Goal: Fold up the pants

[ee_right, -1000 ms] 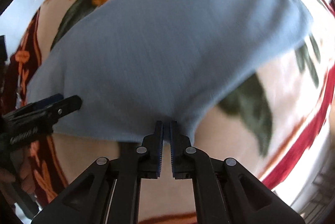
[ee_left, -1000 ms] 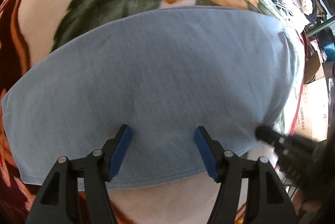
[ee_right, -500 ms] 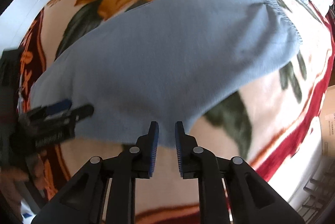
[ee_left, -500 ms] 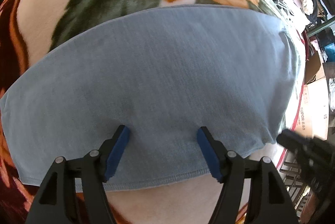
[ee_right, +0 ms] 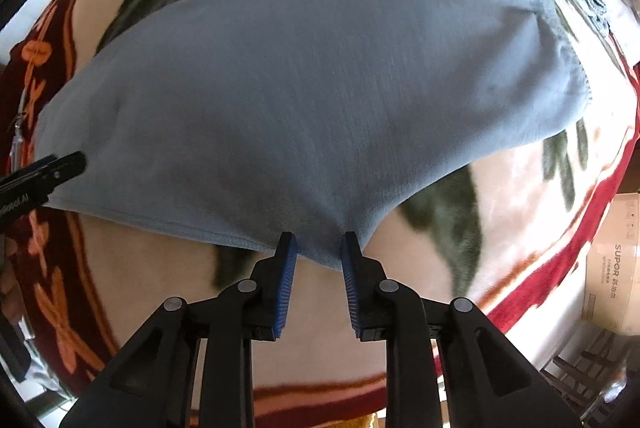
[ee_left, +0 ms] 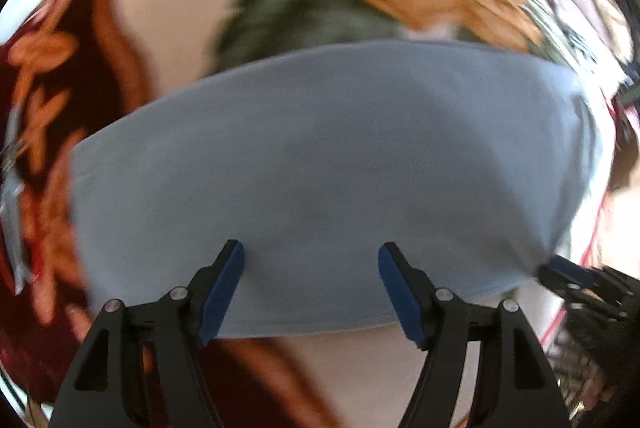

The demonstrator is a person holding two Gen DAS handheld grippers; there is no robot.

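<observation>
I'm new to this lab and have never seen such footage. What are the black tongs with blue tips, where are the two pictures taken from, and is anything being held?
There is no robot here: a person holds a hand-operated two-finger gripper in each hand, and each carries a wide-angle camera looking along its fingers. One picture looks down from the left gripper, the other from the right gripper. The blue tips are its grip pads.

Below lies a pair of light blue pants, spread flat and already folded, on a blanket with large orange flowers. At the edge of each view you see the other gripper.

Nothing is gripped. The left gripper's jaws stand wide open above the cloth. The right gripper's jaws are opening, with the pants' near edge lying between them.
</observation>
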